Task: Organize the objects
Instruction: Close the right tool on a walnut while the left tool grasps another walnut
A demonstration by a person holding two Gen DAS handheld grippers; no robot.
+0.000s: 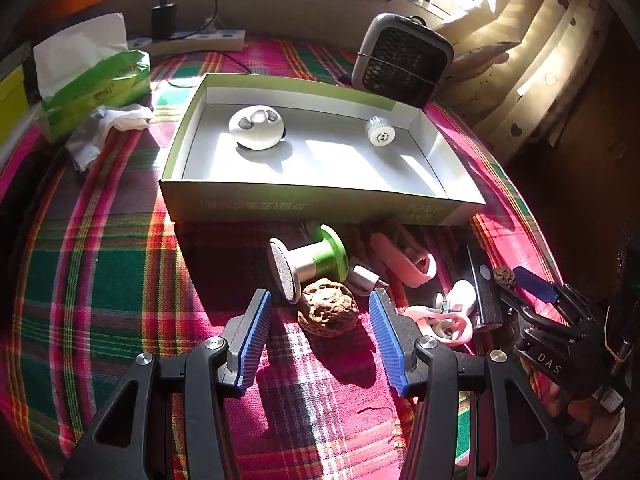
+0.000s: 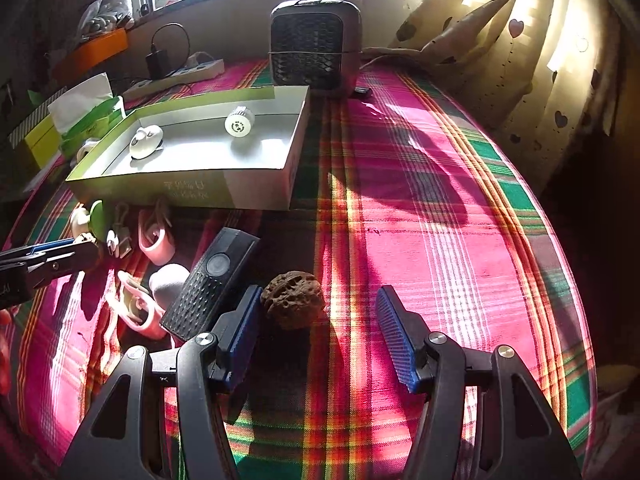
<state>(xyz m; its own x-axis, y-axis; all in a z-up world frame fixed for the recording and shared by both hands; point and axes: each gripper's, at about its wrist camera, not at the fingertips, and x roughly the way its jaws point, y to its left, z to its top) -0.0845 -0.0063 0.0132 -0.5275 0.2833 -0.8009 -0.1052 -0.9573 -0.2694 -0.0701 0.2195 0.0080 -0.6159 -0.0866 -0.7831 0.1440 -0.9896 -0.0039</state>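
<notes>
The left claw (image 1: 320,320) has its two blue pads apart, and a brown walnut (image 1: 328,310) sits on the bench between them. The pads do not touch it. The right claw (image 2: 320,332) is apart too. A second walnut (image 2: 293,299) lies just by its left pad, with space on the other side. In the left view this nut (image 1: 503,277) is only a small brown bump at the far right.

The bench wears a plaid cloth (image 1: 100,260) of pink, green and red. A shallow green box (image 1: 320,200) sits in the middle. Inside it are a white earbud case (image 1: 257,127) and a small round white thing (image 1: 380,130); its kind is hard to tell.

In front of the box lies a small pile. There is a foot file with a green end (image 1: 308,264), a white plug (image 1: 365,278), a pink loop (image 1: 412,266), more pink and white bits (image 1: 448,320) that are tangled and hard to name, and a black remote (image 2: 212,280). The box's shadow makes some of them dark.

Behind the box stands a small fan (image 1: 402,60). A green tissue pack (image 1: 92,80) and a power strip (image 1: 200,40) sit at the left. The edges of both views fade to black.
</notes>
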